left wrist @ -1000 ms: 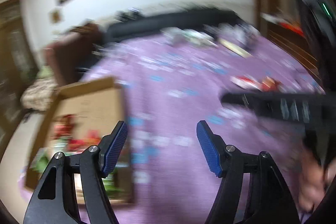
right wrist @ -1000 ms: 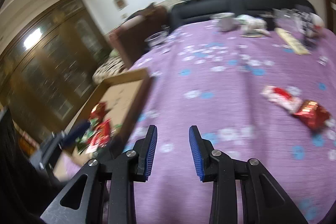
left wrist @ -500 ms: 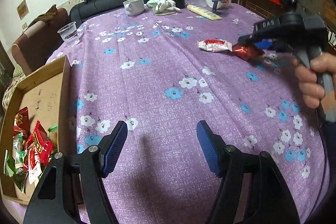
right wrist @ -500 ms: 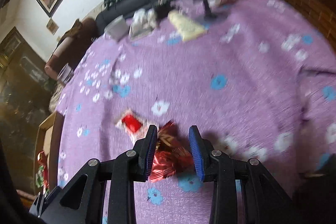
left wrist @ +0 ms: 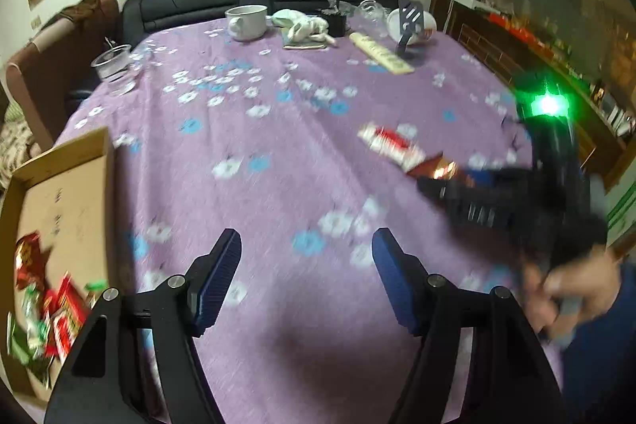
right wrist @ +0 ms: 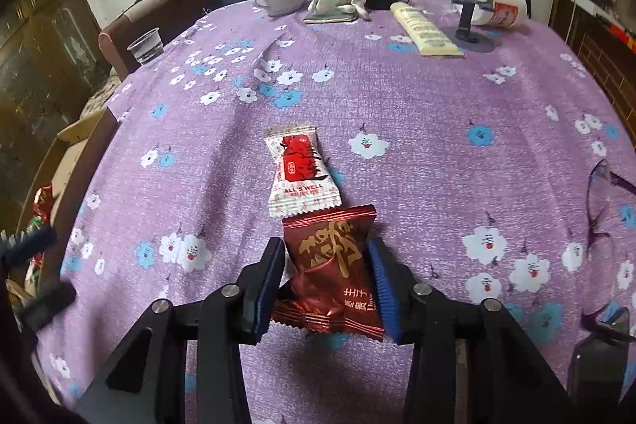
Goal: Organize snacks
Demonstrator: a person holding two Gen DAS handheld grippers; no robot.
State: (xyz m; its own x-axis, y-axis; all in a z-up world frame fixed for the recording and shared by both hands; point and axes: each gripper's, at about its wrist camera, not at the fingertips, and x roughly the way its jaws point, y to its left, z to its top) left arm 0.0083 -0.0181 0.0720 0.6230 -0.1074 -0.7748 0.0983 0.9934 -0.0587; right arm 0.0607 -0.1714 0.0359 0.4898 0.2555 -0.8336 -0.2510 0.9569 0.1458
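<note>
The right tool (right wrist: 326, 283) straddles the dark red packet (right wrist: 332, 277) on the desk (right wrist: 437, 114), its jaws opening, pads not yet pressing. The packet looks light, crinkly and slippery; its puffed middle seems the best hold. Just beyond the packet lies a white wrapper (right wrist: 300, 171). The left tool (left wrist: 306, 281) hangs open and empty, with the cardboard box (left wrist: 63, 193) of snacks left of it.

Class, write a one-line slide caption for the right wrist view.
Right tongs opening around a dark red snack packet on the purple floral tablecloth.

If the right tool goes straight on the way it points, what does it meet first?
Probably the dark red snack packet, already between the opening jaws of the right tool; just beyond lies the white and red packet.
</note>
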